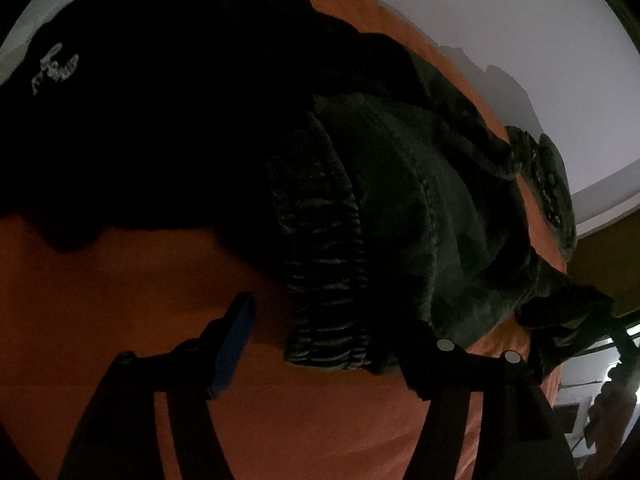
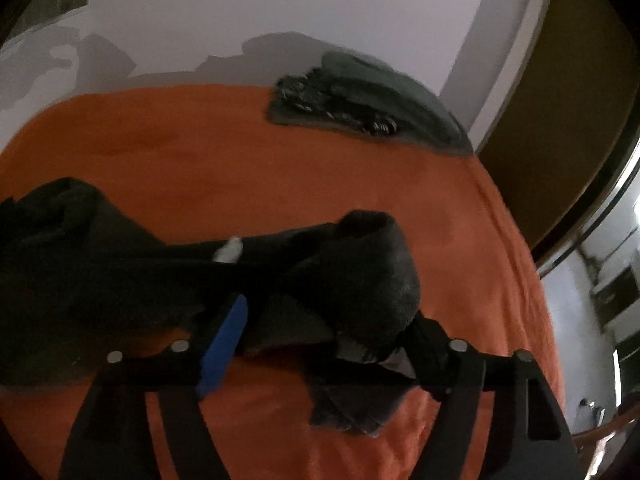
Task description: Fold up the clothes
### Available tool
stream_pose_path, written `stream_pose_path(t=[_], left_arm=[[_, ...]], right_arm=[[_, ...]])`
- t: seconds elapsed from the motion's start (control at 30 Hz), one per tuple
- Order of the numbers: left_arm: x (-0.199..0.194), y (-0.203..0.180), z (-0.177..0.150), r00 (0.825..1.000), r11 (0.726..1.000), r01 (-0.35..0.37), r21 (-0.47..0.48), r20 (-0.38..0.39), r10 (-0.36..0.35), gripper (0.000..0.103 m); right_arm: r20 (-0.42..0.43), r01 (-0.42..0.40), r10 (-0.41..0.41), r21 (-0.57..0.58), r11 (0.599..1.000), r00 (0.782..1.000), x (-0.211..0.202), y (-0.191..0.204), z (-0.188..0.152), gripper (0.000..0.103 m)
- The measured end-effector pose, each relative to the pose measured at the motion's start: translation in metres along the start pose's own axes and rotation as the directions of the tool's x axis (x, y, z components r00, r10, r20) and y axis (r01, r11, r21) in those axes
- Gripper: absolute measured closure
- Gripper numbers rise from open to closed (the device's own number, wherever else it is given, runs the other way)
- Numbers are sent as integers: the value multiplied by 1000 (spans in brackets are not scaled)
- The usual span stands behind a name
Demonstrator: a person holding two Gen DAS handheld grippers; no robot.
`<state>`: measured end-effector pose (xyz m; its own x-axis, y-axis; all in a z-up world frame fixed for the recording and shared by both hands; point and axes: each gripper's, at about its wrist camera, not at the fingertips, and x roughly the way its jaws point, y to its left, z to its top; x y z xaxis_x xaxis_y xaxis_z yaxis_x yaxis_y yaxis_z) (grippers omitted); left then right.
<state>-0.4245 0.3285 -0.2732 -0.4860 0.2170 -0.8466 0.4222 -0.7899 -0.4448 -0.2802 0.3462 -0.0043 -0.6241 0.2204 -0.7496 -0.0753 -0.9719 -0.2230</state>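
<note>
Left wrist view: the left gripper [image 1: 332,332] hangs low over an orange bedsheet [image 1: 100,280]. Its two fingers stand wide apart, the one with the blue pad [image 1: 234,350] on the left and the dark one on the right, whose tip is lost against the cloth. Between them lies the ribbed elastic waistband of a dark olive-green pair of trousers [image 1: 420,216]. Whether the fingers touch the fabric cannot be told, and nothing is pinched between them. Two garments make up this pile: the olive trousers, crumpled toward the right edge of the bed, and a black garment with a small pale printed mark [image 1: 140,112], spread across the upper left and overlapping the trousers. A pale wall [image 1: 520,40] rises behind the bed.

Right wrist view: the right gripper [image 2: 320,324] sits just above the same orange sheet, its two fingers also spread wide. A dark grey crumpled garment [image 2: 360,280] lies bunched between and over them, and a flap of it hangs below the fingers' crossbar. The fabric drapes against the right-hand finger; a firm pinch is not visible. Its cloth runs on to the left edge of the view, with one small pale tag showing on it. Well apart, at the far corner of the bed, rests one grey-green folded garment [image 2: 368,100] with a dark patterned band across it.
</note>
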Motion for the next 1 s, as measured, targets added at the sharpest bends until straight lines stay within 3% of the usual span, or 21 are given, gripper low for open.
stream_pose_path(t=[0.17, 0.23, 0.33, 0.47, 0.57, 0.73, 0.83, 0.87, 0.93, 1.0], left_arm=[[32, -24, 10, 999, 1000, 23, -8, -30, -23, 33], [42, -35, 15, 999, 999, 32, 5, -18, -32, 35], [59, -57, 20, 1000, 996, -8, 89, -2, 8, 51], [70, -82, 26, 998, 987, -42, 156, 44, 35, 61], [72, -89, 26, 997, 988, -28, 154, 70, 18, 62], [80, -110, 25, 991, 986, 29, 161, 124, -49, 63], [85, -108, 22, 983, 984, 102, 145, 134, -122, 60], [89, -105, 22, 983, 984, 120, 129, 125, -136, 60], [95, -97, 21, 980, 984, 153, 93, 112, -163, 60], [97, -87, 22, 976, 982, 181, 55, 115, -186, 57]], right_arm=[[42, -26, 24, 46, 999, 999, -36, 24, 5, 28], [126, -53, 50, 25, 998, 991, -62, 33, 12, 28], [229, -51, 64, -63, 997, 971, -102, 55, 23, 9], [110, -195, 219, -191, 962, 970, -103, 92, 25, 7], [-7, -323, 328, -203, 924, 945, -88, 129, 13, 7], [-167, -497, 470, -200, 845, 867, -58, 211, 12, 7], [-227, -591, 548, -227, 774, 805, -56, 270, 13, 7], [-230, -604, 560, -237, 760, 796, -57, 289, 13, 7], [-245, -610, 559, -280, 741, 792, -56, 334, 11, 7], [-276, -594, 527, -328, 735, 804, -54, 372, 1, 7]])
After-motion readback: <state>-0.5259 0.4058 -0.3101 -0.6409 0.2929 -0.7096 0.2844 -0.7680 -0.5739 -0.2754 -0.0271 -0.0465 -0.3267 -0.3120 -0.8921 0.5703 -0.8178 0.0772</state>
